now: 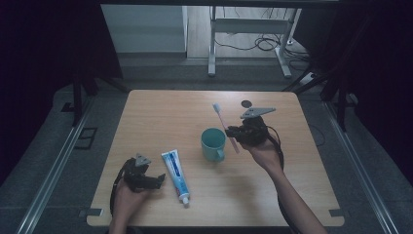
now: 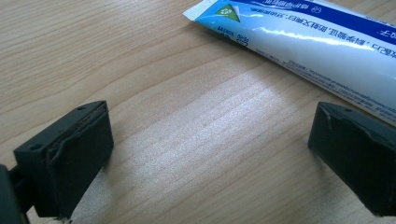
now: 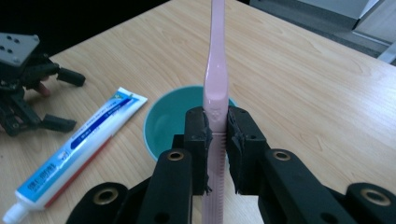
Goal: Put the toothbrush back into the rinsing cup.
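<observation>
Right gripper jaws clamping toothbrush, left gripper wide

The light wooden table top shows a fine, straight grain with a matt finish that takes only a soft sheen. Lying on that table, the white-and-blue plastic toothpaste tube is smooth and glossy — a bright streak runs along it. The pale pink plastic toothbrush looks smooth and slightly shiny. Beside the tube, the teal cup has a smooth, dull-satin inside (plastic or glazed, hard to tell). The black jaw pads look matt and rubbery, with ragged edges.
</observation>
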`<state>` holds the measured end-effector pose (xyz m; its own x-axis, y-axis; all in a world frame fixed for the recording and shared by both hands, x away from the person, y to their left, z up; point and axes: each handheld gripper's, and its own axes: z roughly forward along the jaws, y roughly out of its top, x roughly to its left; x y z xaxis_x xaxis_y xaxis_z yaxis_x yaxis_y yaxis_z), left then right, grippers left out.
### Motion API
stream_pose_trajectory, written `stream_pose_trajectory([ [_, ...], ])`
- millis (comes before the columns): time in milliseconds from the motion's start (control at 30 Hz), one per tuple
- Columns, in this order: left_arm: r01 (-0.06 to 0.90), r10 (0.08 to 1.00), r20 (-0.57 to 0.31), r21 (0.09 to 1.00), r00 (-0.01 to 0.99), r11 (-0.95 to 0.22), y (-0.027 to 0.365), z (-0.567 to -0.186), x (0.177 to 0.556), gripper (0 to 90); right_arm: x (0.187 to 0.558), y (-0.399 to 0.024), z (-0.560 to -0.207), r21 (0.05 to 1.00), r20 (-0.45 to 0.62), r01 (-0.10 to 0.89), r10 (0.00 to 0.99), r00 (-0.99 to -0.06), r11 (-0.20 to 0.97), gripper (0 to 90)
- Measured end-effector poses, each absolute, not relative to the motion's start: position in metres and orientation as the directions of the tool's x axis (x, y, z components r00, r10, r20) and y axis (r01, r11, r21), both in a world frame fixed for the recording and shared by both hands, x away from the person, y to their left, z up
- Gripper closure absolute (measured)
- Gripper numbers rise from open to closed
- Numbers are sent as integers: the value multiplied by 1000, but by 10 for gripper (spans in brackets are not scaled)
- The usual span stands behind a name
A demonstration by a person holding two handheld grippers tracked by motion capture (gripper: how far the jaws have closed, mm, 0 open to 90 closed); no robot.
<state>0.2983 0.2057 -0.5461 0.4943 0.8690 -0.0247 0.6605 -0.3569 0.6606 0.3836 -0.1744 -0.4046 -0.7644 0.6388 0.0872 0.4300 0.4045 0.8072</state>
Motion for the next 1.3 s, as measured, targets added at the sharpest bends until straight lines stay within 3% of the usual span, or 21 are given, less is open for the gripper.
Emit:
stream_pose_trajectory([
  [1300, 661, 869, -28, 661, 494, -354, 205, -546, 299, 0, 402, -131, -393, 863, 93, 381, 638, -764, 332, 785],
])
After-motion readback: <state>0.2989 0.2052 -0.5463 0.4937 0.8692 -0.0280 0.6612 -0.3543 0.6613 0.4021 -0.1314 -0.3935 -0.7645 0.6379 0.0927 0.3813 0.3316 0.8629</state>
